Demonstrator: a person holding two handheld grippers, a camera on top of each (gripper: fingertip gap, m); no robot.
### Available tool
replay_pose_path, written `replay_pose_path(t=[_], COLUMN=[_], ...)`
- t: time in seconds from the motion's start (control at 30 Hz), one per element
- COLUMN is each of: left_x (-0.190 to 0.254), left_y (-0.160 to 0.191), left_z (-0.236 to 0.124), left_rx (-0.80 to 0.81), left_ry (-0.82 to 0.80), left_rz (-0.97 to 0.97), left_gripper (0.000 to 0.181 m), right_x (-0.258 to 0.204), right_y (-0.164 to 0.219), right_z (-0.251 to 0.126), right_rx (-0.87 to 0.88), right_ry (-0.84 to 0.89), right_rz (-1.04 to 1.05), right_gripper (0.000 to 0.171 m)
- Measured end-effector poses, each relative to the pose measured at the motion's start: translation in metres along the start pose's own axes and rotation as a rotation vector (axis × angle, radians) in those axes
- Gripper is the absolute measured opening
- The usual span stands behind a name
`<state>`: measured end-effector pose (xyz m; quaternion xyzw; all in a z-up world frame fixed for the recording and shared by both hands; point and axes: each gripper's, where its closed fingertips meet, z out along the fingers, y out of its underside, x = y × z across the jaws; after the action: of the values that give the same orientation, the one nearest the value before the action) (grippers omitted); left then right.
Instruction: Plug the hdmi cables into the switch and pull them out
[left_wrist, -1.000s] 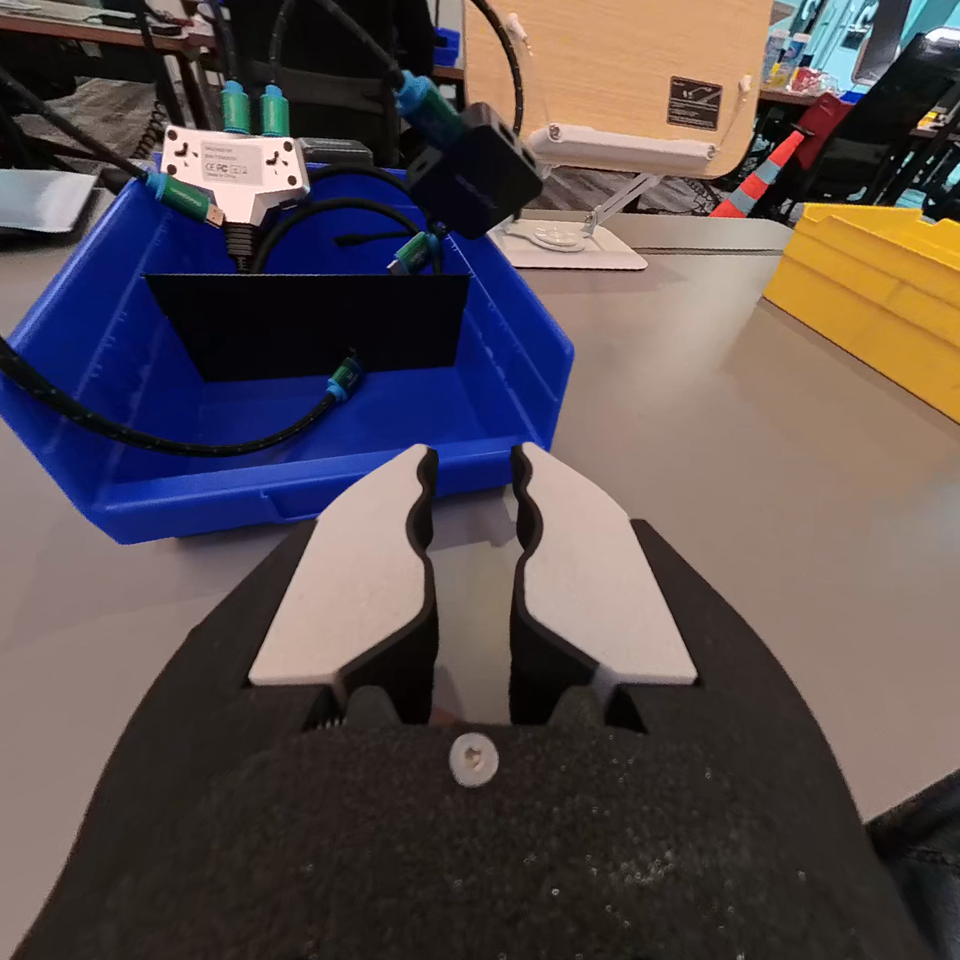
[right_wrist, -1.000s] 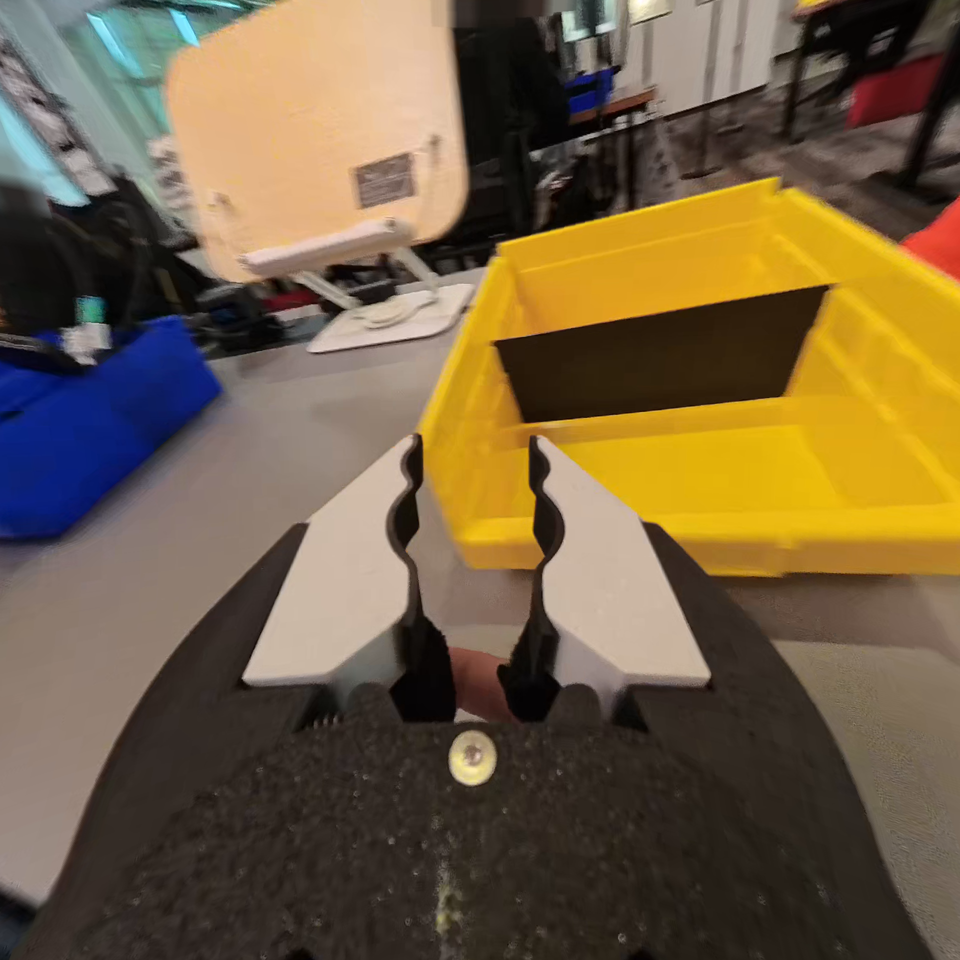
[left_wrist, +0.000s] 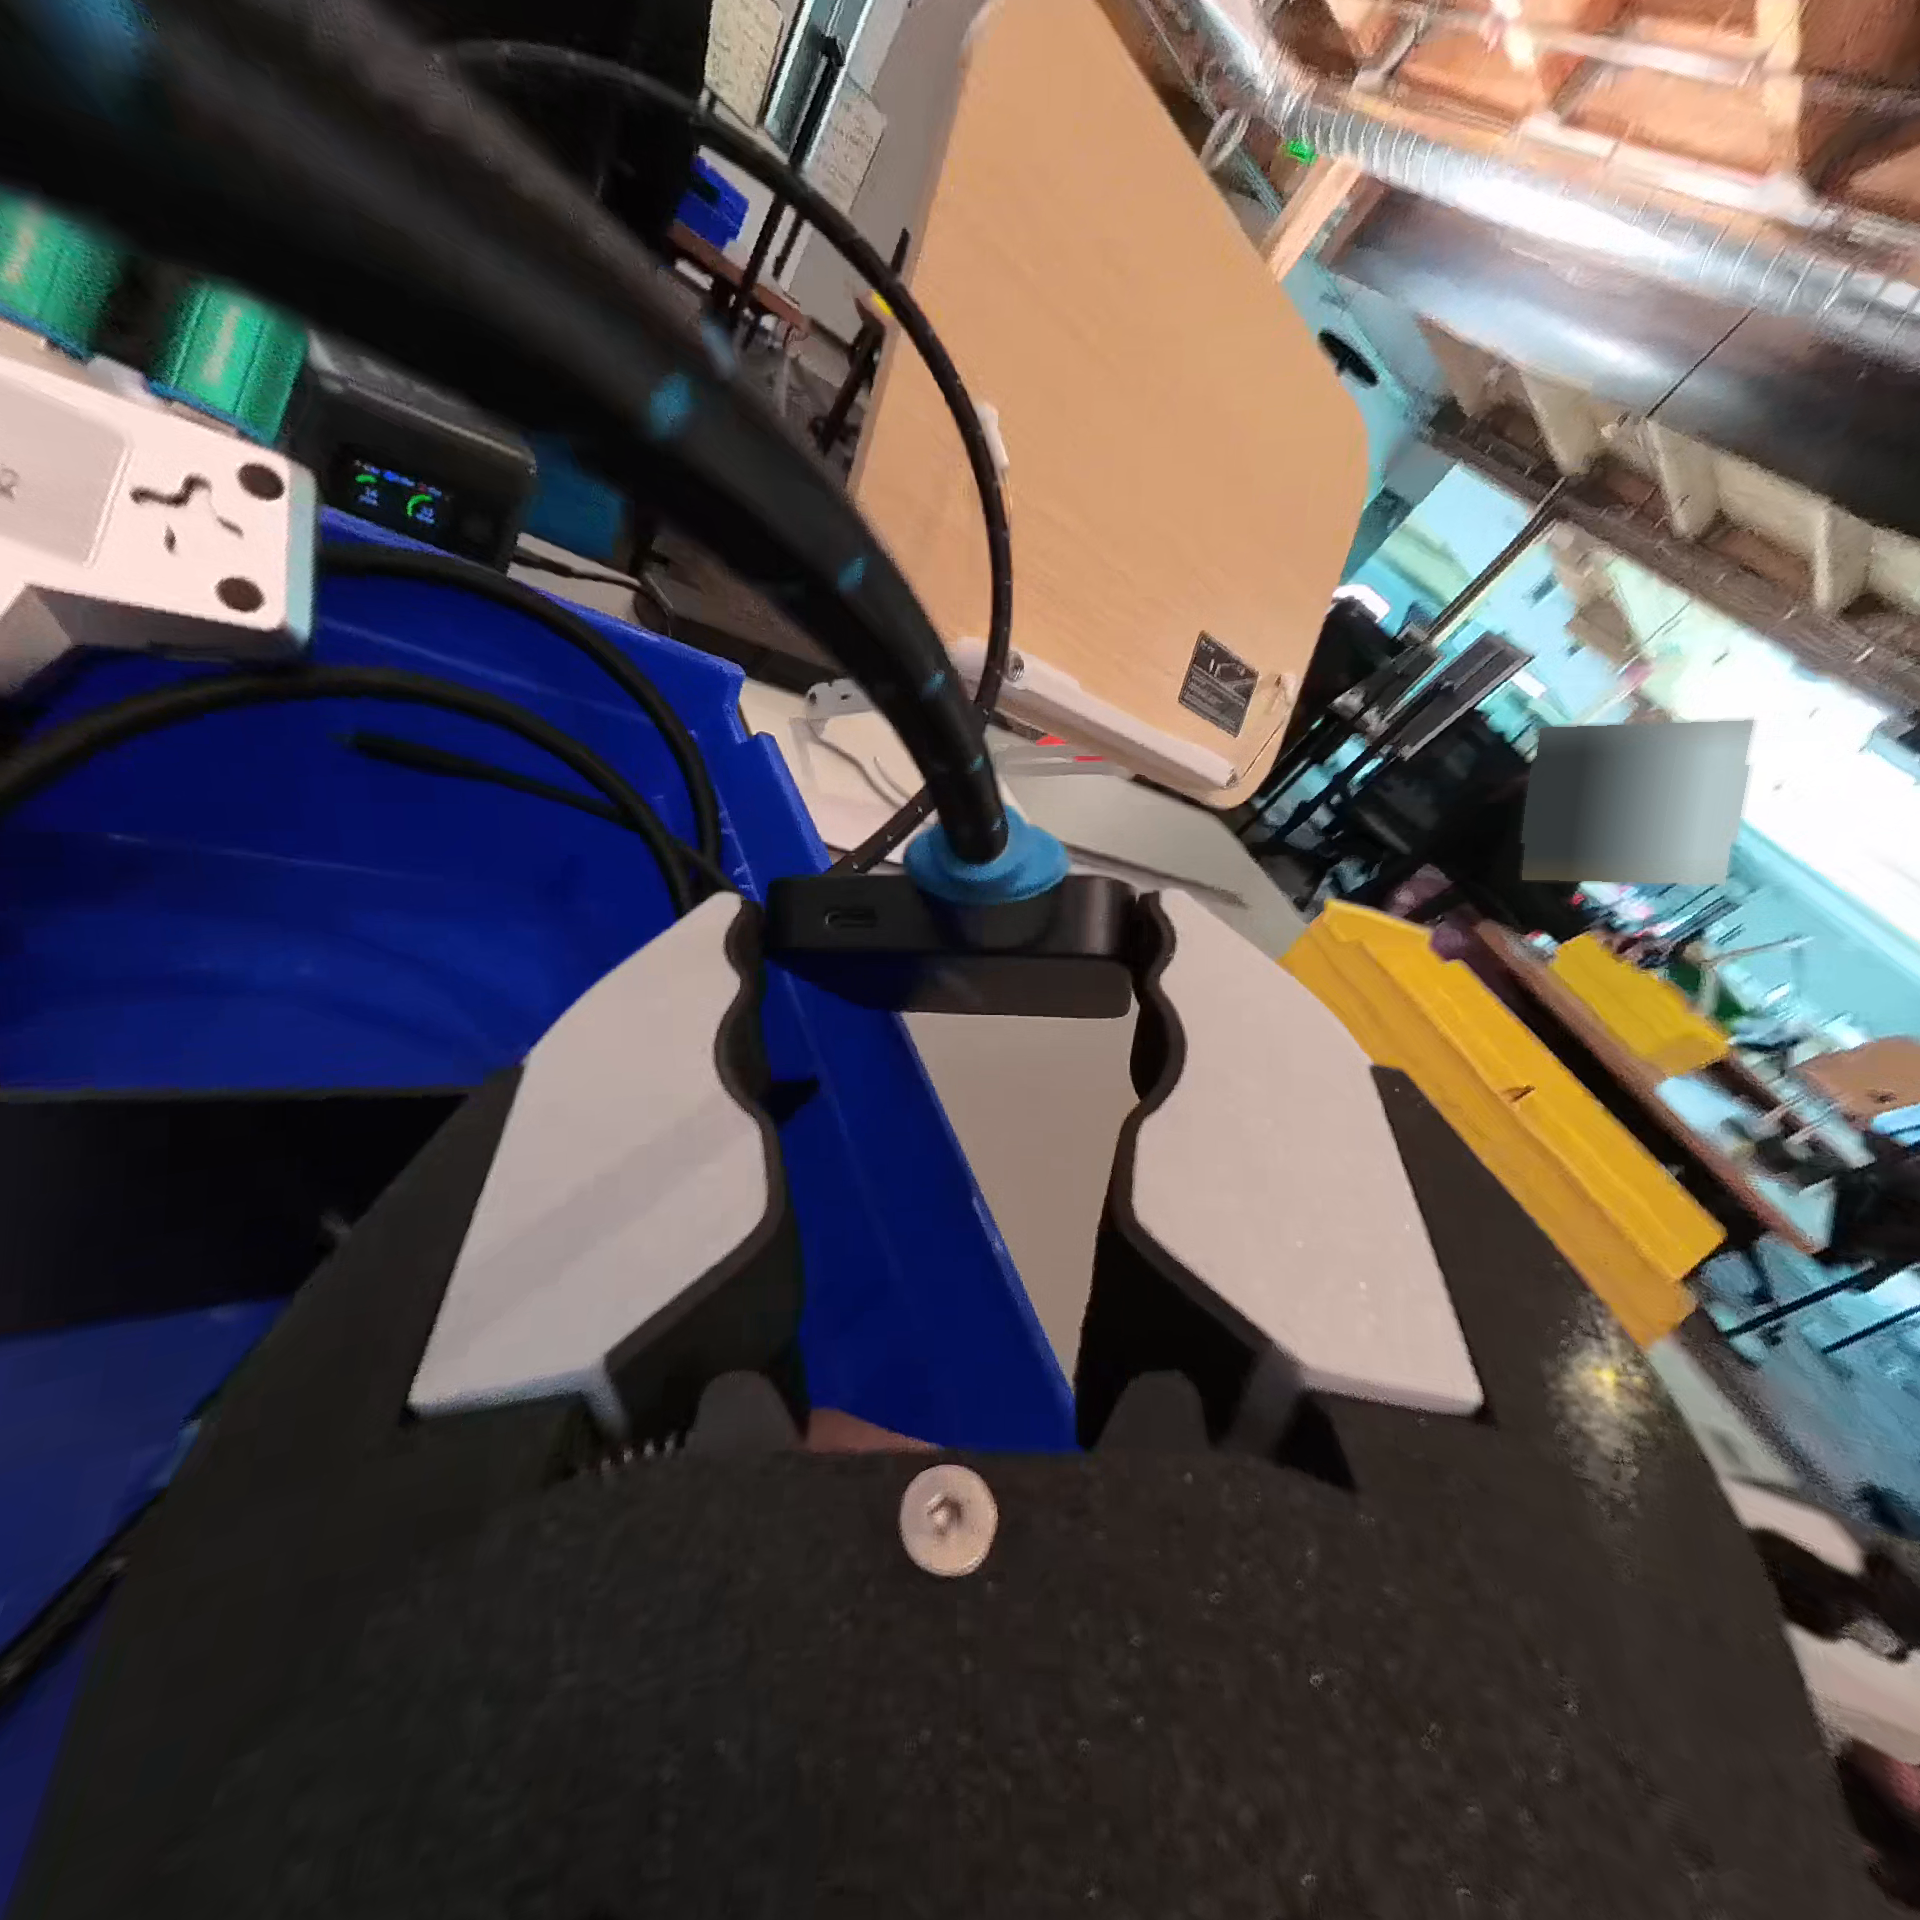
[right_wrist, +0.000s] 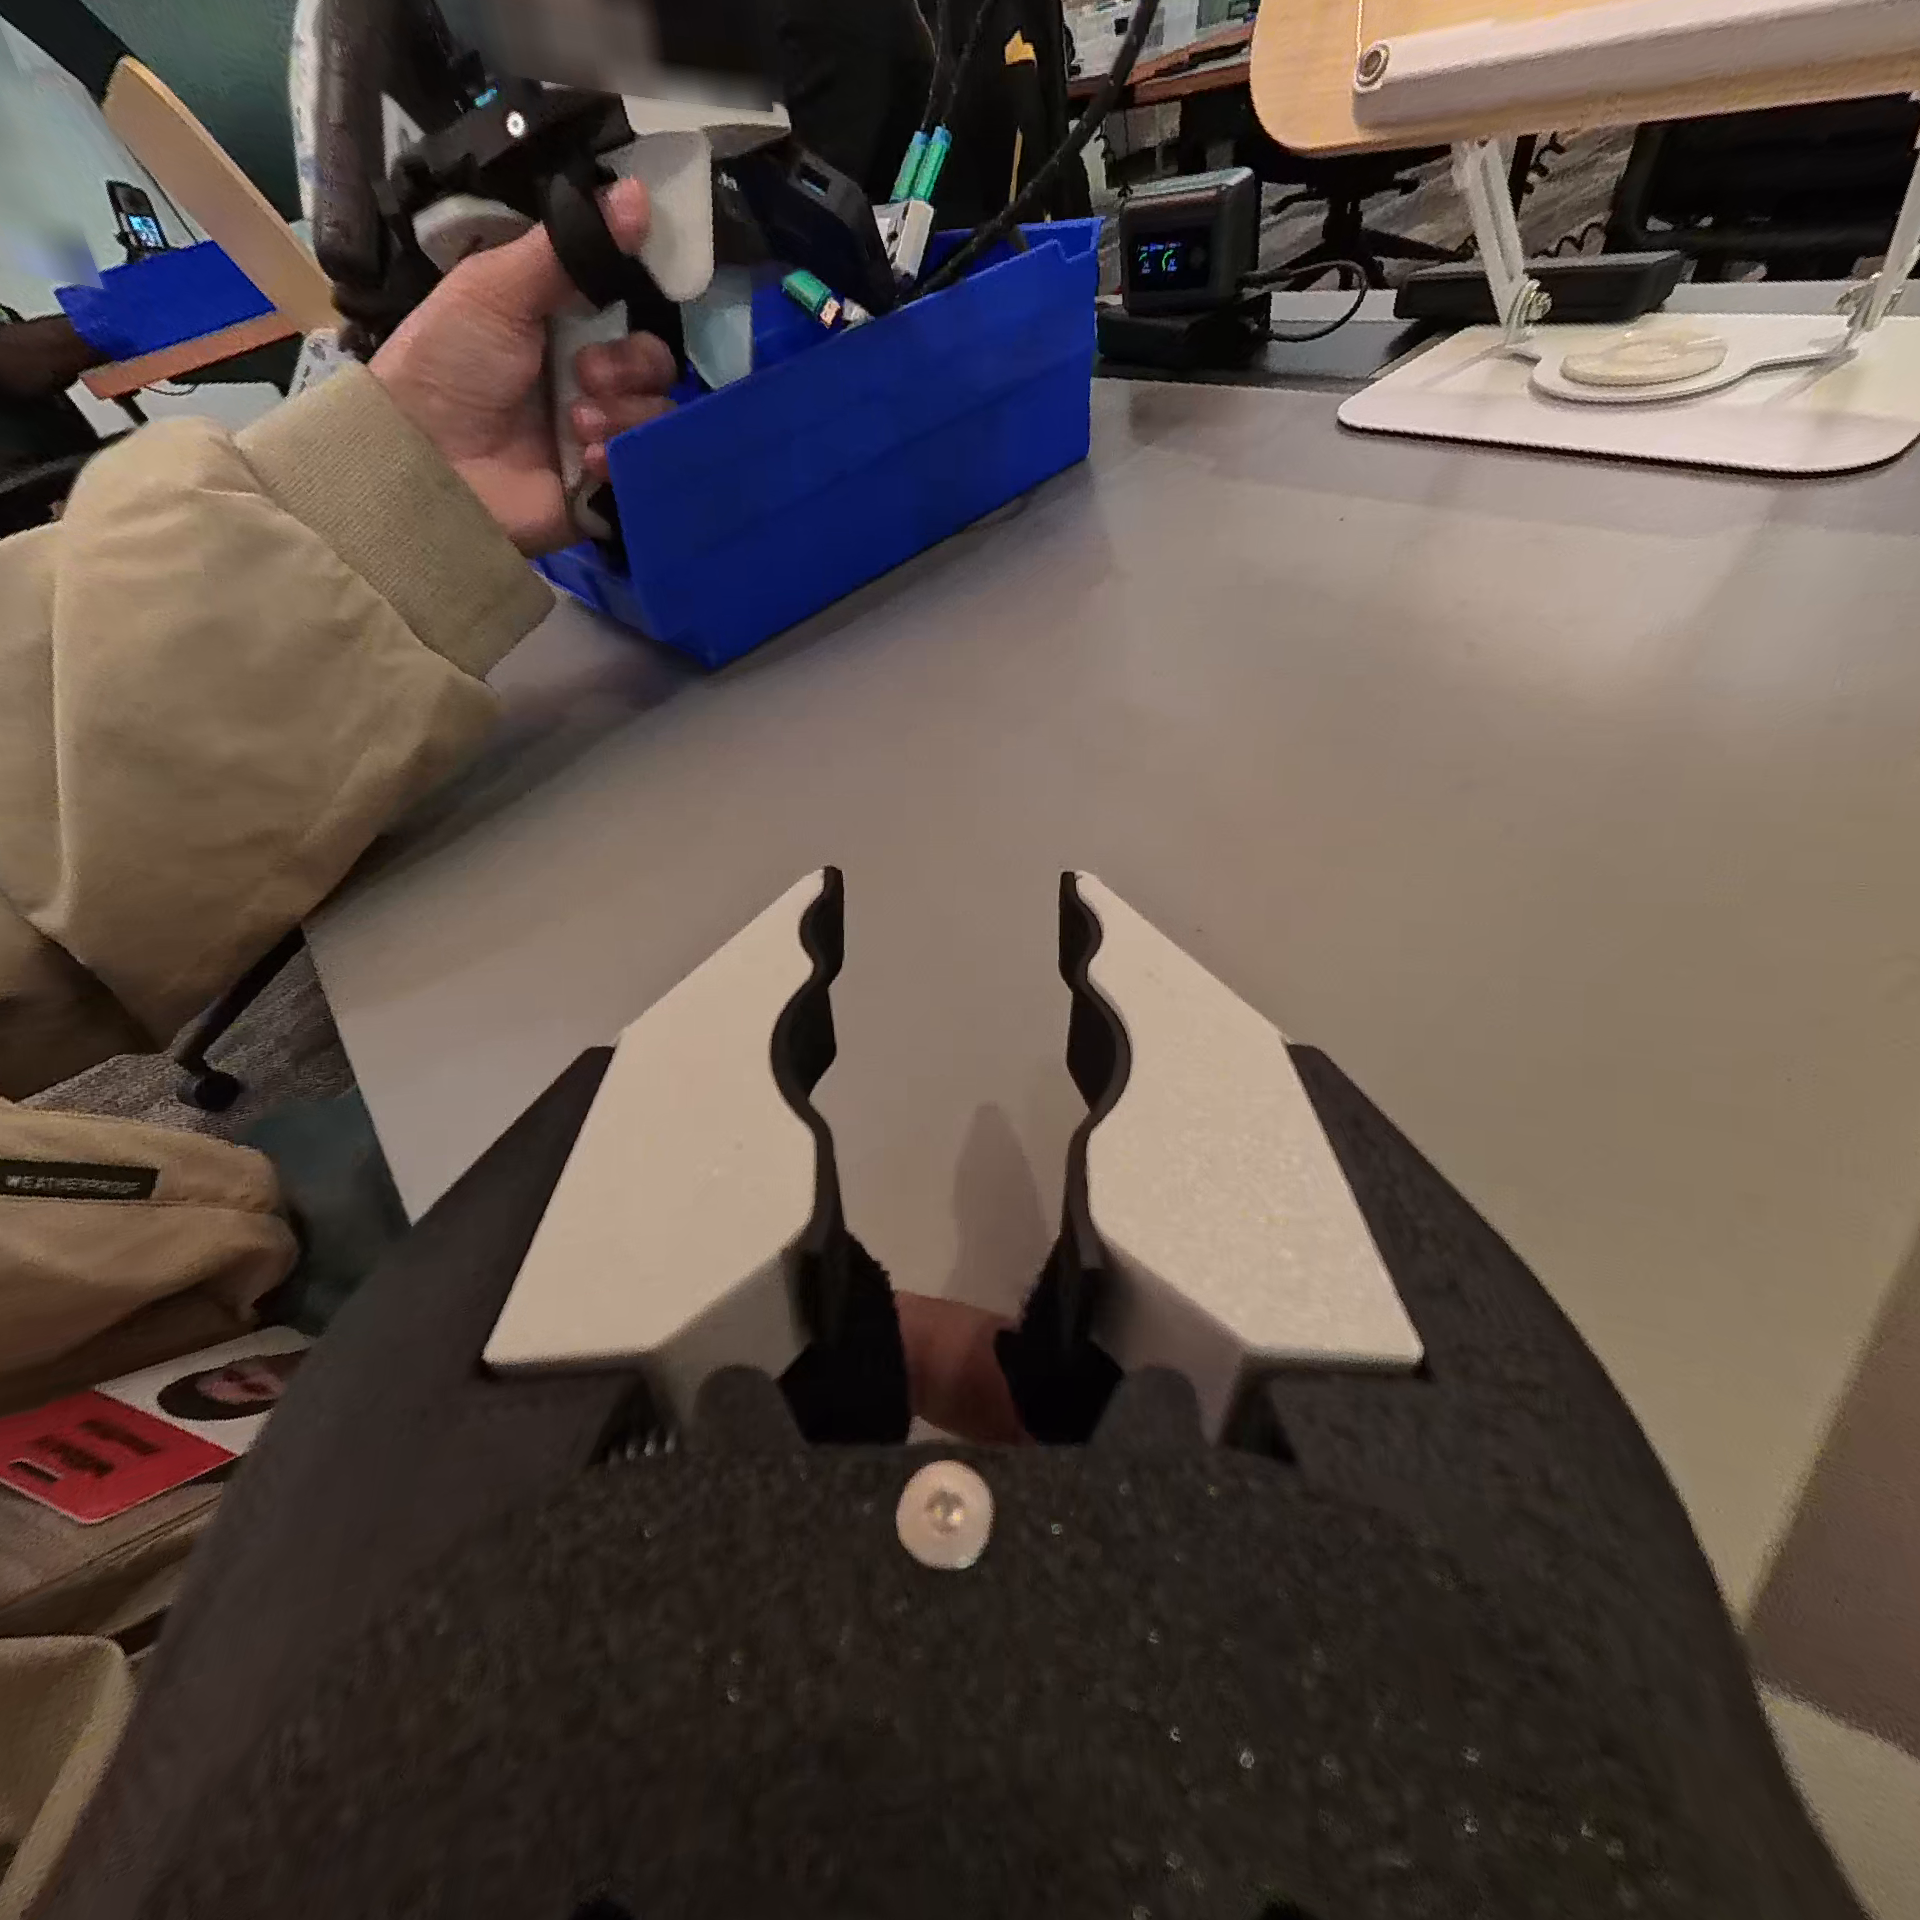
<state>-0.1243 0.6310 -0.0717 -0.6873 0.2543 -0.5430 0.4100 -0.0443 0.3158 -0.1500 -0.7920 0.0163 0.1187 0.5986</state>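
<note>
My left gripper (left_wrist: 945, 935) is shut on a black HDMI switch (left_wrist: 862, 920), pinching it at the fingertips over the right wall of the blue bin (left_wrist: 312, 883). A blue plug (left_wrist: 982, 862) on a thick black braided cable (left_wrist: 727, 447) sits in the switch. A white switch (left_wrist: 135, 520) with green plugs (left_wrist: 223, 358) hangs at the upper left. My right gripper (right_wrist: 948, 894) is open and empty above the grey table (right_wrist: 1351, 779). The right wrist view shows the left gripper (right_wrist: 665, 208), held by a hand (right_wrist: 499, 374), over the blue bin (right_wrist: 862, 457).
A yellow bin (left_wrist: 1496, 1122) stands to the right on the table. A white stand (right_wrist: 1621, 405) with a wooden board is at the back right. A small black device with a lit screen (right_wrist: 1184, 255) sits behind the blue bin. A beige sleeve (right_wrist: 208, 675) is at the left. There is about 35 cm between the tips of the two grippers.
My left gripper has moved forward to the bin, tilted, and closed on the black switch. My right gripper has swung left, away from the yellow bin, and now faces the blue bin.
</note>
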Motion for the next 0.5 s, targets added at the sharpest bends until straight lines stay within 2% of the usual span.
replay_pose_path(t=[0.1, 0.23, 0.37, 0.43, 0.5], left_x=[0.028, 0.091, 0.164, 0.198, 0.222], left_y=[-0.017, -0.069, -0.122, -0.128, -0.111], left_z=[-0.002, -0.010, -0.022, -0.024, -0.018], left_rx=[0.022, 0.121, 0.270, 0.312, 0.310], left_ry=[0.007, 0.038, 0.132, 0.186, 0.234], left_rz=[0.210, 0.489, 0.615, 0.643, 0.636], left_gripper=[0.068, 0.068, 0.068, 0.068, 0.068], right_x=[0.000, -0.002, -0.006, -0.005, 0.003], right_y=[-0.001, -0.007, -0.014, -0.020, -0.030], right_z=[0.003, 0.006, 0.006, 0.006, 0.005], right_rx=[0.003, 0.019, 0.039, 0.057, 0.087], right_ry=[-0.006, -0.010, 0.001, 0.026, 0.092], right_rz=[0.013, 0.009, -0.024, -0.072, -0.138], right_gripper=[0.040, 0.040, 0.041, 0.042, 0.044])
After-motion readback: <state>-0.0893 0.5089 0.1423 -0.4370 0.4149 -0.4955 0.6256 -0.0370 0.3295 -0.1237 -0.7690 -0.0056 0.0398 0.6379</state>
